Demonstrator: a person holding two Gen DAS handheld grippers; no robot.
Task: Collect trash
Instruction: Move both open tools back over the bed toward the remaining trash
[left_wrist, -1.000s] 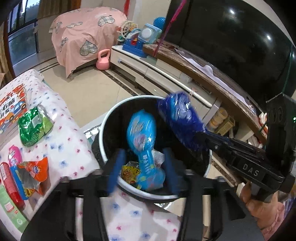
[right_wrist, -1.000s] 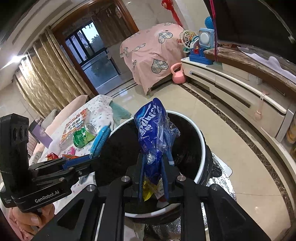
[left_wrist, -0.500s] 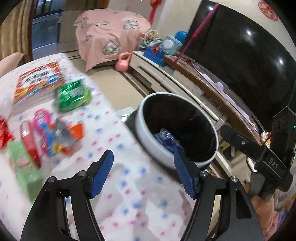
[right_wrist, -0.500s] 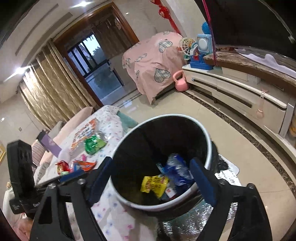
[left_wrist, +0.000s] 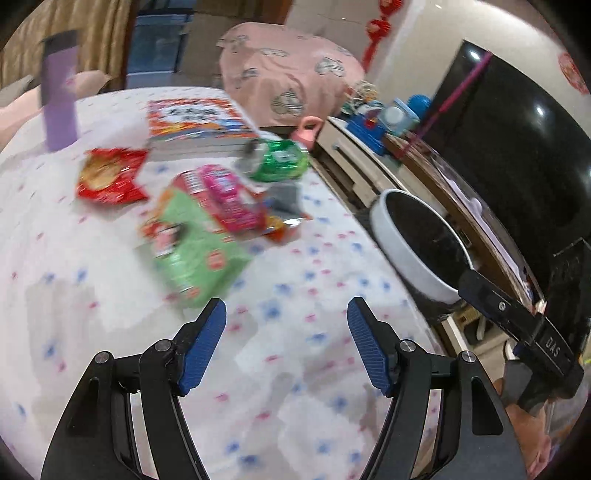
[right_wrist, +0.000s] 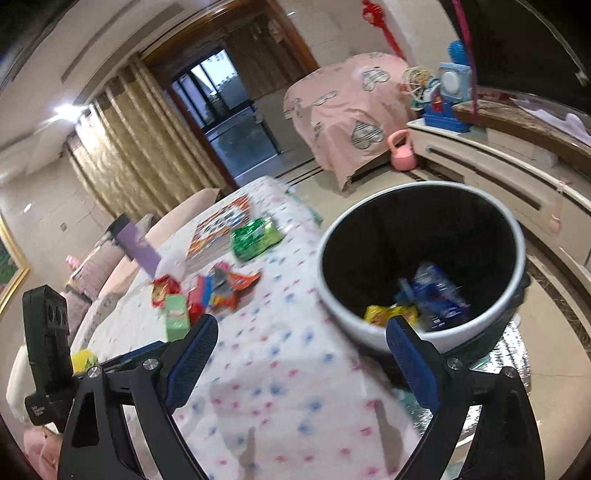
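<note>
Several snack wrappers lie on the flowered tablecloth: a light green packet, a pink one, a red one and a shiny green one. The white-rimmed black bin stands beside the table and holds a blue wrapper and a yellow one. My left gripper is open and empty above the cloth, just short of the light green packet. My right gripper is open and empty over the table edge next to the bin.
A stack of colourful books and a purple box stand at the table's far side. A long TV cabinet with toys and a pink-covered piece of furniture stand beyond the bin. The right gripper's body reaches in at the left view's right.
Both grippers dropped their blue wrappers into the bin and opened. The left gripper swung from the bin to over the table toward the wrappers; the right gripper pulled back from the bin.
</note>
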